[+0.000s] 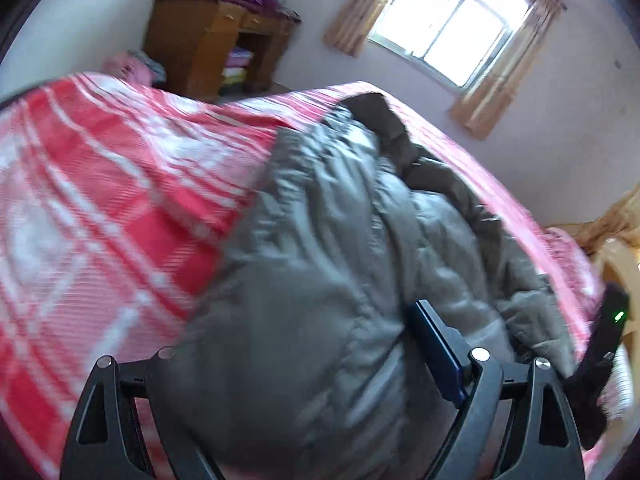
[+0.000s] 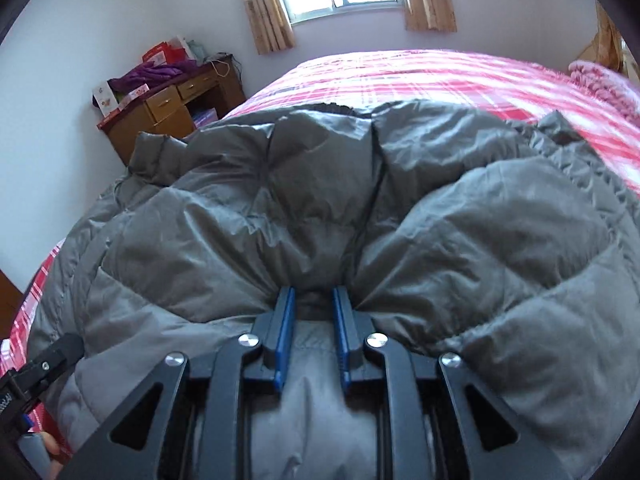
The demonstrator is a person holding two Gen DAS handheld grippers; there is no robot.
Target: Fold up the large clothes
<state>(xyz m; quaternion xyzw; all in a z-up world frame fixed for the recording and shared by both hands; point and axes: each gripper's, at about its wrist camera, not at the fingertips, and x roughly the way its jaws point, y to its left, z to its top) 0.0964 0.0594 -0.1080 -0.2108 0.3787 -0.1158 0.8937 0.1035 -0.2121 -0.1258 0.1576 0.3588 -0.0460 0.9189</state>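
Observation:
A large grey padded jacket [image 1: 340, 248] lies on a bed with a red and white checked cover [image 1: 100, 200]. It fills the right wrist view [image 2: 320, 200] too. My left gripper [image 1: 304, 360] stands wide open with the jacket bulging between its fingers; only the right blue pad [image 1: 436, 352] shows, the left one is hidden under fabric. My right gripper [image 2: 314, 300] is shut on a bunched fold of the jacket, its blue pads [image 2: 285, 320] pinching the cloth. The other gripper shows at the right edge of the left wrist view [image 1: 604, 360] and at the lower left of the right wrist view [image 2: 44, 368].
A wooden desk [image 1: 216, 44] piled with purple cloth and boxes stands by the far wall, also in the right wrist view [image 2: 168, 108]. A curtained window [image 1: 444, 28] is behind the bed. A pink blanket [image 2: 600, 80] lies at the bed's far right.

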